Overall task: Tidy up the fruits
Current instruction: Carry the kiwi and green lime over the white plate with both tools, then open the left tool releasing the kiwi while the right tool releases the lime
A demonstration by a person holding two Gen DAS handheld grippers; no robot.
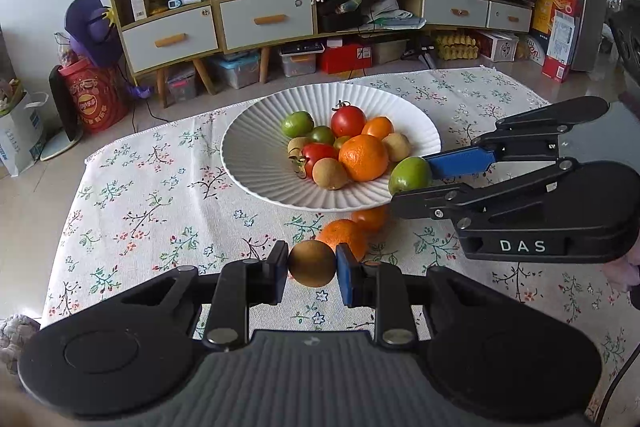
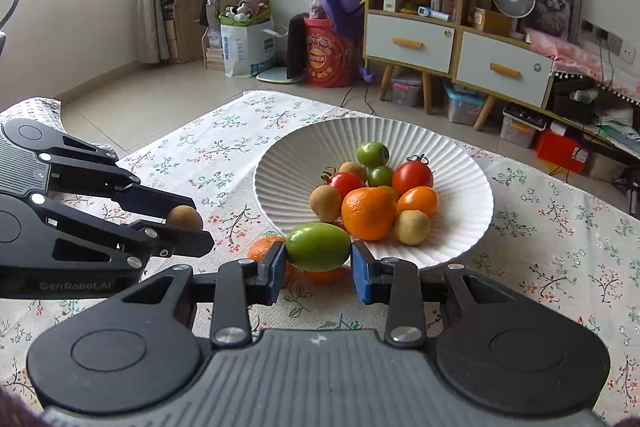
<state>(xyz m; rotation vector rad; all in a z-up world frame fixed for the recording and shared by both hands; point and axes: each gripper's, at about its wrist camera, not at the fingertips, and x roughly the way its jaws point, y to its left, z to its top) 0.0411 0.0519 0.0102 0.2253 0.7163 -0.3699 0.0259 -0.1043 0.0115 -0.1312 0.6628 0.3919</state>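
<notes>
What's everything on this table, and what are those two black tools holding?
Plate: one, white, ribbed, on the cloth.
Tomatoes: two, red, on the plate.
Oranges: two on the plate, two more on the cloth beside it.
Green fruits: at least two, on the plate.
Brown fruits: three or so, on the plate.
Cloth: one, floral, covering the table.
Left gripper: jaws shut on a brown fruit.
Right gripper: jaws shut on a green fruit.
</notes>
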